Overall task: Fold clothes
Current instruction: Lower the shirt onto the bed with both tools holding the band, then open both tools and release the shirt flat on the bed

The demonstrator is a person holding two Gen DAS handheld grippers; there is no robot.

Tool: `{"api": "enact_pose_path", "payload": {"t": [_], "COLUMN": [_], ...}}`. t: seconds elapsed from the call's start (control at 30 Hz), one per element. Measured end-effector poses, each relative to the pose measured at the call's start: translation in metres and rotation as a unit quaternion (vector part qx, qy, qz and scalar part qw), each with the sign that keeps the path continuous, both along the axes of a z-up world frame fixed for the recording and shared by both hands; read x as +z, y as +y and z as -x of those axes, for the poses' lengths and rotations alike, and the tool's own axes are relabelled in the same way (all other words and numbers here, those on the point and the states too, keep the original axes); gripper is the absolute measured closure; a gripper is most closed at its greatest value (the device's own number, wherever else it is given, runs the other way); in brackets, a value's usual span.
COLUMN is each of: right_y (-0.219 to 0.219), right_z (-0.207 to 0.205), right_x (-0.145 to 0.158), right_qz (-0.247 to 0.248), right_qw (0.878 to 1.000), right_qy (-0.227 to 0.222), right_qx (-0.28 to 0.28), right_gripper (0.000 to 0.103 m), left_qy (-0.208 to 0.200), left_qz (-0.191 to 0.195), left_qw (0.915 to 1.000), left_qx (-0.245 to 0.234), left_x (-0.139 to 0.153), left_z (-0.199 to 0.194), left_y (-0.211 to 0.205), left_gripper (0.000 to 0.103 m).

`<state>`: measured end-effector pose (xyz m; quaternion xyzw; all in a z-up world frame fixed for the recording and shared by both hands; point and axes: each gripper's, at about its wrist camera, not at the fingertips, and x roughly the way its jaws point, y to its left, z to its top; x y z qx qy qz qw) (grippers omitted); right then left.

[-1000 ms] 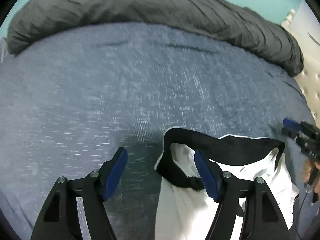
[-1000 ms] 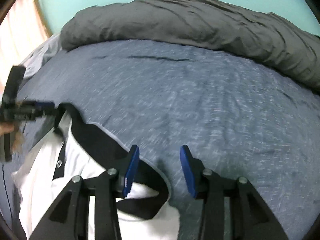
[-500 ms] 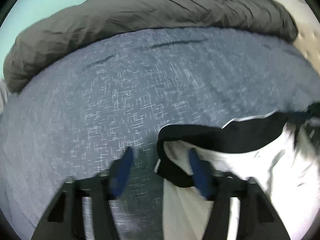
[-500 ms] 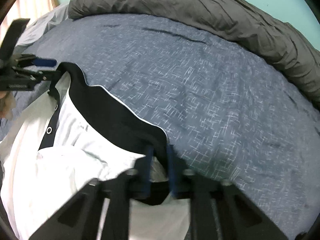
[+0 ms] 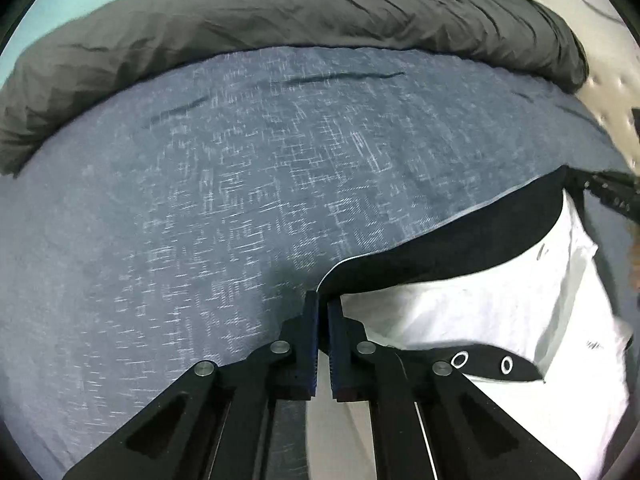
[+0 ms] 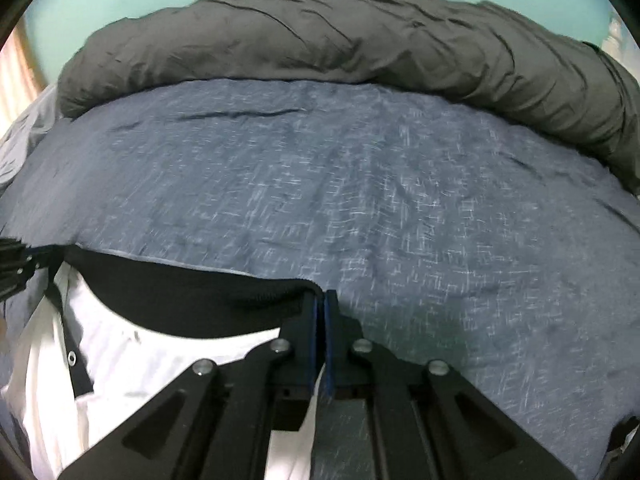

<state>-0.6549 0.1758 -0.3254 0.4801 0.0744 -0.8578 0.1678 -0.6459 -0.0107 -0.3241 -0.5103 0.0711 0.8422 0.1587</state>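
Observation:
A white shirt [image 5: 480, 312] with a black collar [image 5: 440, 252] and a black placket with ring snaps lies on the blue bed sheet. My left gripper [image 5: 323, 304] is shut on the left end of the collar. In the right wrist view the same shirt [image 6: 132, 360] spreads to the lower left, and my right gripper [image 6: 321, 300] is shut on the right end of the black collar [image 6: 192, 296]. The collar is stretched taut between the two grippers. Each gripper shows at the other view's edge: the right one [image 5: 612, 196], the left one [image 6: 16, 268].
A blue patterned bed sheet [image 5: 240, 200] covers the mattress. A rumpled dark grey duvet [image 5: 280, 12] runs along the far side against a teal wall. A pale tufted headboard [image 5: 612, 80] stands at the right in the left wrist view.
Both grippers went from open to shut on the ends of the collar. They have moved apart, and the collar is now pulled straight between them.

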Motion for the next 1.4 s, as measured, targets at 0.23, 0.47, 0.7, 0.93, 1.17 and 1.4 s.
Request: {"api": "enact_pose_path", "payload": {"t": [0.23, 0.47, 0.7, 0.93, 1.17, 1.4], "right_y": [-0.002, 0.002, 0.011, 0.044, 0.092, 0.154], "right_z": [0.023, 0.028, 0.001, -0.067, -0.144, -0.205], "right_x": [-0.018, -0.016, 0.008, 0.037, 0.043, 0.022], "right_qz": [-0.011, 0.058, 0.083, 0.141, 0.166, 0.18], "right_qw": [0.999, 0.997, 0.996, 0.989, 0.984, 0.974], "right_qy": [-0.024, -0.026, 0.006, 0.027, 0.018, -0.035], "right_qx": [-0.03, -0.037, -0.019, -0.029, -0.061, -0.129], "right_gripper": [0.101, 0.097, 0.046, 0.046, 0.043, 0.043], "left_qy": [-0.027, 0.003, 0.015, 0.017, -0.007, -0.032], "left_qz": [-0.017, -0.067, -0.105, -0.144, -0.138, -0.141], "left_qw": [0.9994, 0.9972, 0.9921, 0.9868, 0.9869, 0.9821], "left_qx": [0.01, 0.033, 0.067, 0.072, 0.084, 0.121], "left_x": [-0.013, -0.001, 0.019, 0.037, 0.025, 0.014], "left_z": [0.013, 0.01, -0.006, -0.063, -0.152, -0.213], "left_y": [0.003, -0.007, -0.025, -0.054, -0.1, -0.14], "left_gripper": [0.096, 0.06, 0.045, 0.044, 0.044, 0.044]}}
